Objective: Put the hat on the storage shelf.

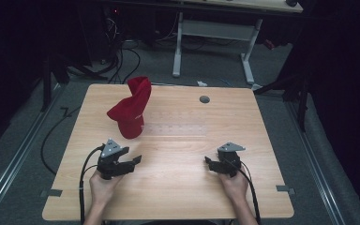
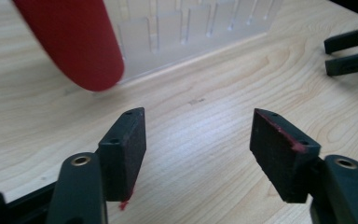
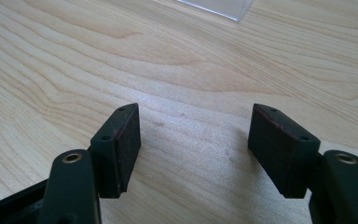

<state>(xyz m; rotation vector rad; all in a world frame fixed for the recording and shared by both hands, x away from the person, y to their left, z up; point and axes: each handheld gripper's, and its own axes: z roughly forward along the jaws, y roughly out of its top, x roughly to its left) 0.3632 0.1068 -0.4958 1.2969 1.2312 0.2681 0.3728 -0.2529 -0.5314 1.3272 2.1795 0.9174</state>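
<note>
Red cloth (image 1: 131, 111), twisted up into a standing peak, sits at about ten o'clock on the worktop (image 1: 178, 187), touching the near-left end of a clear plastic rack (image 1: 168, 123) (hard to make out from above). Left hand-held gripper (image 1: 133, 161) hovers low at seven o'clock, jaws wide, nothing between them, the cloth just beyond. Right hand-held gripper (image 1: 209, 162) waits at five o'clock, also wide and empty over bare wood. By my reading, no grasp is made yet: reaching, gripping and handling the cloth all lie ahead.
</note>
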